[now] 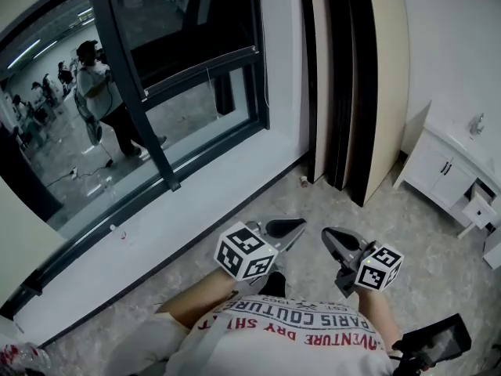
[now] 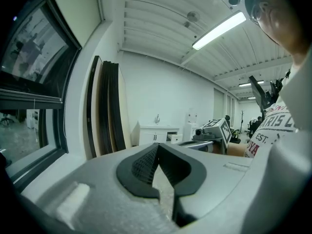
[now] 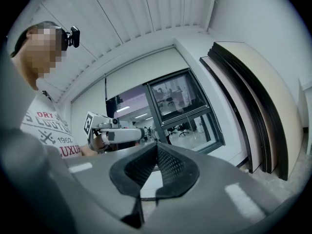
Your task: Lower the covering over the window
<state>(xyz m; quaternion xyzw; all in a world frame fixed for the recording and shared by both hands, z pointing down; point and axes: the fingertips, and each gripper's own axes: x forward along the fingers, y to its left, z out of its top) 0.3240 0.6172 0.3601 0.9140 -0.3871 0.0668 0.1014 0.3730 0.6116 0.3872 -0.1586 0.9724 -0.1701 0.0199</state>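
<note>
The window (image 1: 196,77) has a dark frame, and its glass reflects a lit room with people. In the right gripper view a pale rolled-up covering (image 3: 141,77) sits high above the glass (image 3: 185,106). My left gripper (image 1: 296,226) is held low over the floor, pointing toward the wall below the sill; its jaws meet at the tips (image 2: 157,147) with nothing between them. Just to its right, my right gripper (image 1: 330,235) is also shut and empty (image 3: 157,146). Both are well short of the window.
A white sill (image 1: 180,202) runs under the window. Several dark and beige boards (image 1: 352,92) lean in the corner. A white cabinet (image 1: 442,171) stands at the right wall. A small cup (image 1: 304,181) sits on the tiled floor (image 1: 438,265) by the boards.
</note>
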